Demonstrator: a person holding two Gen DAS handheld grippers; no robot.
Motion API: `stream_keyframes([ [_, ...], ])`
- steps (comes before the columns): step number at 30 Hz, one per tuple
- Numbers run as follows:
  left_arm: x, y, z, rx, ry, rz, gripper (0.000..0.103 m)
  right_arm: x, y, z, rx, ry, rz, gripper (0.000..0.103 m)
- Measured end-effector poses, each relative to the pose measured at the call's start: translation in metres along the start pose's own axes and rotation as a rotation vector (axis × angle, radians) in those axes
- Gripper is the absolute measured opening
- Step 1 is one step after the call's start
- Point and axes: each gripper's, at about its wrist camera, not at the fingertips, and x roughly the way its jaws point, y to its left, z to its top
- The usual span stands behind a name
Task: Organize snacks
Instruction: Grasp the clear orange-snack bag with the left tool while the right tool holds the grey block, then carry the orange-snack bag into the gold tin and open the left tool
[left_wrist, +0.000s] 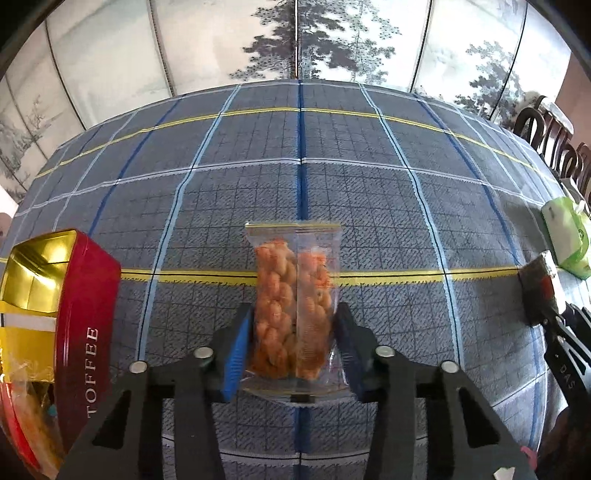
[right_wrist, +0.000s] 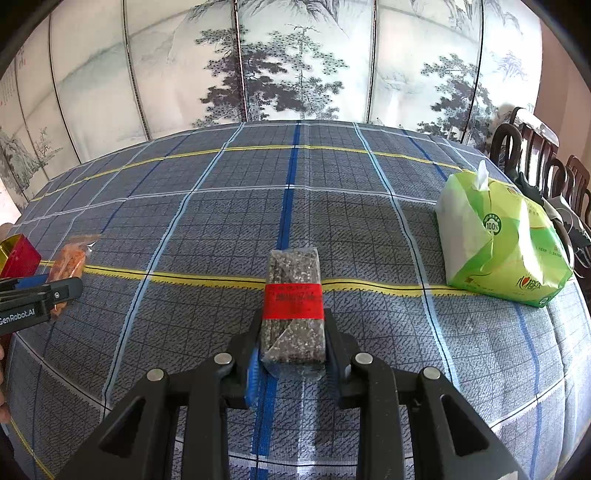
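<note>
Two hand-held grippers are working over a grey-blue plaid tablecloth (right_wrist: 369, 229), each one closing on its own snack. The left gripper (left_wrist: 293, 349) is squeezing a clear zip bag of orange puffed snacks (left_wrist: 293, 295), its blue pads pressing the bag's lower sides while the bag's long axis is running straight away from the jaws, zip end farthest. The open red tin lettered TOFFEE with a gold lining (left_wrist: 74, 302) is sitting just to that gripper's left — nearer this hand than the other, so the bag is probably heading there. The right gripper (right_wrist: 291, 350) is clamping a dark speckled bar with a red paper band (right_wrist: 293, 299), also lying lengthwise ahead of the jaws. A green tissue pack (right_wrist: 502, 243) is resting well to the right. The tin's contents are being cut off at the frame edge — only yellow and orange wrappers are showing.
</note>
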Motion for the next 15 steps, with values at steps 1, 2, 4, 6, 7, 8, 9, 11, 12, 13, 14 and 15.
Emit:
stream_keyframes([
  [1,-0.001,0.0,0.0,0.002,0.0,0.003,0.036,0.0,0.0,0.0,0.0,0.0,0.0,0.029],
  [2,-0.001,0.0,-0.001,0.004,0.002,0.005,0.036,0.0,0.0,0.0,0.0,0.0,0.0,0.029],
  [4,-0.003,0.0,-0.003,0.008,0.003,0.012,0.036,0.0,0.0,0.0,0.0,0.0,0.0,0.029],
  [6,-0.005,0.002,-0.006,0.005,0.007,0.012,0.036,0.0,0.0,0.0,0.0,0.0,0.0,0.029],
  [7,-0.005,0.003,-0.007,0.004,0.009,0.01,0.036,0.0,0.0,0.0,0.0,0.0,0.0,0.029],
  [8,-0.006,0.004,-0.008,0.004,0.011,0.01,0.036,0.0,0.0,0.0,-0.001,0.0,0.0,0.029],
  [9,-0.008,0.005,-0.01,0.005,0.014,0.012,0.036,0.0,0.0,0.0,-0.001,0.0,0.0,0.029],
  [11,-0.01,0.006,-0.013,0.006,0.017,0.015,0.036,0.0,0.0,0.0,-0.002,0.0,-0.002,0.029],
  [12,-0.011,0.007,-0.015,0.006,0.019,0.017,0.036,0.0,0.0,0.0,-0.004,0.0,-0.004,0.029],
  [13,-0.012,0.008,-0.017,0.006,0.021,0.019,0.036,0.0,0.001,-0.001,-0.005,0.0,-0.005,0.029],
  [14,-0.014,0.009,-0.02,0.007,0.022,0.019,0.036,0.0,0.001,-0.001,-0.006,0.0,-0.006,0.029],
  [15,-0.015,0.009,-0.023,0.007,0.023,0.019,0.036,0.0,0.001,-0.001,-0.007,0.0,-0.008,0.029],
])
